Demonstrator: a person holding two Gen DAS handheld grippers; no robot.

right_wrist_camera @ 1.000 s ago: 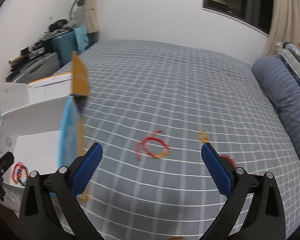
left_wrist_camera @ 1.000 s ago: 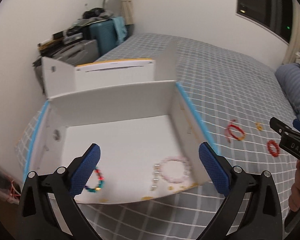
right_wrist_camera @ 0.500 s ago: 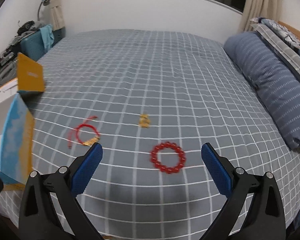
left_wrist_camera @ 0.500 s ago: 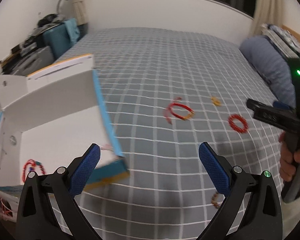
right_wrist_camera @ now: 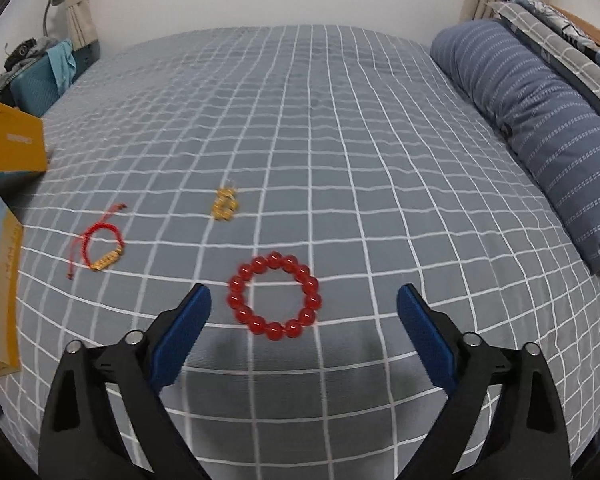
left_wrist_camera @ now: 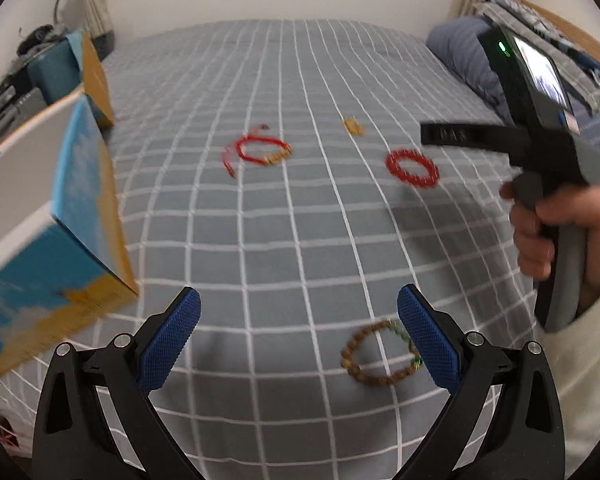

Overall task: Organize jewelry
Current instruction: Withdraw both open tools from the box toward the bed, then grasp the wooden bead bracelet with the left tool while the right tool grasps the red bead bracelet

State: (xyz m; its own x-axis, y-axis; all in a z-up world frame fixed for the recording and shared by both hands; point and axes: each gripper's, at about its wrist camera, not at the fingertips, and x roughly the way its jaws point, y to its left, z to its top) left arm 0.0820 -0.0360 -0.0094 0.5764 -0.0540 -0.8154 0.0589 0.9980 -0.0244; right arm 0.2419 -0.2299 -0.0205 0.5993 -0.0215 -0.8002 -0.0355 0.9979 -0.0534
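A red bead bracelet [right_wrist_camera: 274, 296] lies on the grey checked bed, just ahead of my open, empty right gripper [right_wrist_camera: 304, 312]; it also shows in the left wrist view [left_wrist_camera: 412, 168]. A red string bracelet with a gold charm [right_wrist_camera: 100, 248] lies to its left, also in the left wrist view [left_wrist_camera: 260, 150]. A small gold piece [right_wrist_camera: 225, 205] lies farther back. A brown wooden bead bracelet [left_wrist_camera: 380, 354] lies near the right finger of my open, empty left gripper [left_wrist_camera: 298, 332]. The open blue and white box [left_wrist_camera: 60, 208] stands at the left.
A blue striped pillow [right_wrist_camera: 540, 128] lies along the bed's right side. A blue suitcase and clutter [right_wrist_camera: 36, 76] stand beyond the bed's far left corner. The hand holding the right gripper [left_wrist_camera: 556, 216] shows at the right of the left wrist view.
Both grippers have swung right, away from the box toward the jewelry on the bed. The right gripper has come closer to the red bead bracelet. The brown bracelet has come into the left view.
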